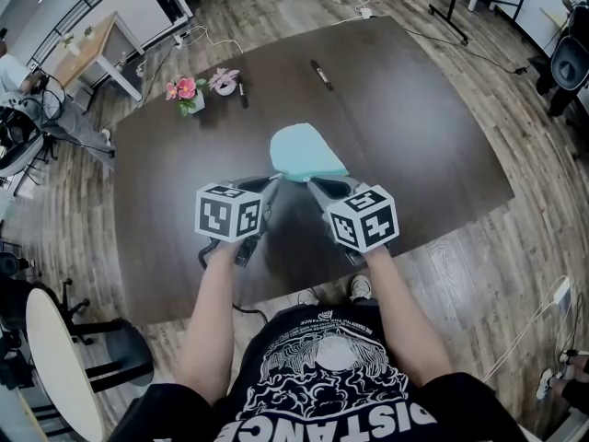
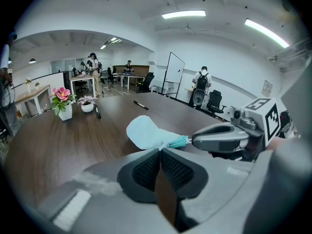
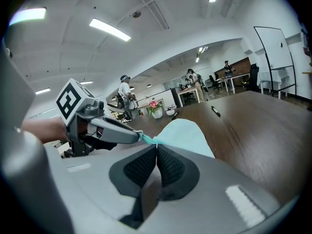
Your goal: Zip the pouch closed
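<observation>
A light teal pouch [image 1: 306,152] lies flat on the dark wooden table [image 1: 433,136], its near edge towards me. My left gripper [image 1: 274,181] is shut on the pouch's near left corner; in the right gripper view its tip pinches a darker teal strip of the zipper [image 3: 143,137]. My right gripper [image 1: 314,184] is shut on the zipper's end at the near edge, where the left gripper view shows the ridged teal zipper [image 2: 179,141] at its tip. The pouch [image 2: 145,132] reaches right up to my own shut left jaws. The pouch [image 3: 187,134] also lies just beyond my shut right jaws.
At the table's far left stand a small pot of pink flowers [image 1: 188,93] and a second small pot [image 1: 224,81] with a black pen [image 1: 243,93] beside it. Another black marker [image 1: 321,75] lies farther back. Chairs, desks and people are around the room.
</observation>
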The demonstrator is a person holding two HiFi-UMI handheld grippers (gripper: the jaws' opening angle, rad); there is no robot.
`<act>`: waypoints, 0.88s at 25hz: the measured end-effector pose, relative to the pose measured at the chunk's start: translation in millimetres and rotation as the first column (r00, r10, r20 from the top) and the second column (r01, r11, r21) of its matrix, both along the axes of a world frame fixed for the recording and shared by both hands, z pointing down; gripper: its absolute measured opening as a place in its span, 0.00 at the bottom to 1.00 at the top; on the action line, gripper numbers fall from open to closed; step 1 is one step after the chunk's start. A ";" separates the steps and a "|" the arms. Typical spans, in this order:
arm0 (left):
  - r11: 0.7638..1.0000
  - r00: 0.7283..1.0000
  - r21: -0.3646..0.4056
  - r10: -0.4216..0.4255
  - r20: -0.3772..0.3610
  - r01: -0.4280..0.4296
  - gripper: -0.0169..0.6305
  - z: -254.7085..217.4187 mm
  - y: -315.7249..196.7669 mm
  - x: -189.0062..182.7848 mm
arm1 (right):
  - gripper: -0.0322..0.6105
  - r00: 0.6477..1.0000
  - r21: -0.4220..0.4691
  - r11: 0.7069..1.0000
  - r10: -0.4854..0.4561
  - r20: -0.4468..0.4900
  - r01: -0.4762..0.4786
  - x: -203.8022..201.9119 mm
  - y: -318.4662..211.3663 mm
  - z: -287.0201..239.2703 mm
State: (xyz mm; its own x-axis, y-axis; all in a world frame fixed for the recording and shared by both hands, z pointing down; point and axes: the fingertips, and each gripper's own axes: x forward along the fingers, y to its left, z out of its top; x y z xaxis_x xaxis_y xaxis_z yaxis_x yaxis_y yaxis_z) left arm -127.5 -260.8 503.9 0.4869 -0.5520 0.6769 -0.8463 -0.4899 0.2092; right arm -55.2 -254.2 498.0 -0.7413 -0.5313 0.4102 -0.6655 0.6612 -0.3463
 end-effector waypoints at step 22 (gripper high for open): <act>0.995 0.995 0.025 -0.098 0.018 0.097 0.04 2.7 -6.5 -25.0 | 0.06 0.999 -0.004 0.999 0.038 -0.026 -0.038 10.4 -4.9 7.4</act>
